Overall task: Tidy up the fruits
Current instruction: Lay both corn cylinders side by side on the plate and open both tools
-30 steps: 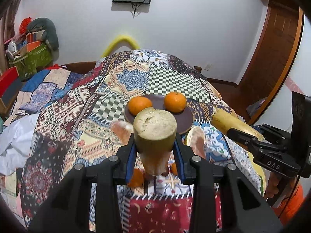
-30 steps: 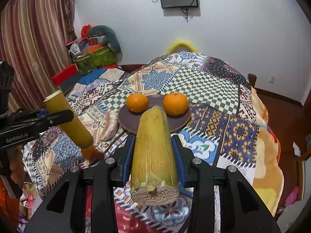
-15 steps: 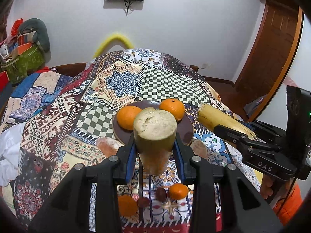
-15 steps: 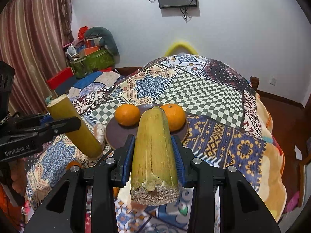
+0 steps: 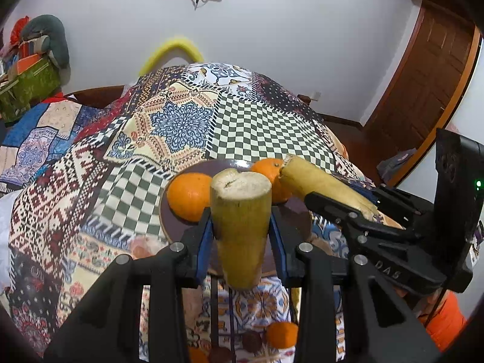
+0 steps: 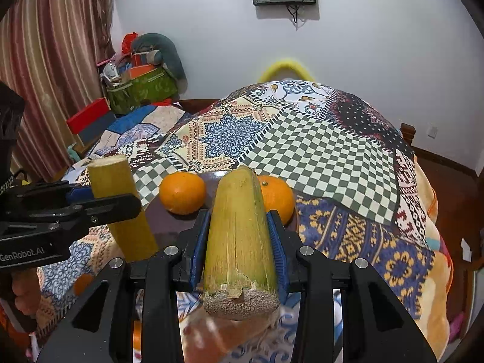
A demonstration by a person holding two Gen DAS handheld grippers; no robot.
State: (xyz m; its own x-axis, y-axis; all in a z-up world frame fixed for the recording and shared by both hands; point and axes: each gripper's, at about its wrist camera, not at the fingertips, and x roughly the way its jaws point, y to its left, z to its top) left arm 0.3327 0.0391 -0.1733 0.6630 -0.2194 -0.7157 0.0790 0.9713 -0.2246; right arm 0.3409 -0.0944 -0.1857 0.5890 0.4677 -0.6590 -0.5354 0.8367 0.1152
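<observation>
My left gripper (image 5: 240, 236) is shut on a yellow-green sugarcane piece (image 5: 241, 220), held upright just above the near rim of a dark brown plate (image 5: 169, 220). Two oranges (image 5: 189, 195) sit on the plate. My right gripper (image 6: 239, 242) is shut on a second sugarcane piece (image 6: 240, 236), held lengthwise and pointing at the plate (image 6: 157, 211). In the left wrist view that piece (image 5: 320, 181) reaches over the plate's right side, its tip next to the right orange (image 5: 269, 169). In the right wrist view, the left gripper's cane (image 6: 121, 205) stands at the plate's left.
The plate lies on a patchwork quilt (image 5: 181, 127) over a bed. A small orange (image 5: 281, 334), dark round fruits (image 5: 249, 341) and pale pinkish fruits (image 5: 145, 246) lie on the quilt near me. A cluttered green bag (image 6: 142, 87) and a wooden door (image 5: 423, 96) stand at the sides.
Both grippers have moved forward toward the plate with their sugarcane pieces. The right cane's tip now hangs over the plate's right side, and the plate looks larger and nearer in both views.
</observation>
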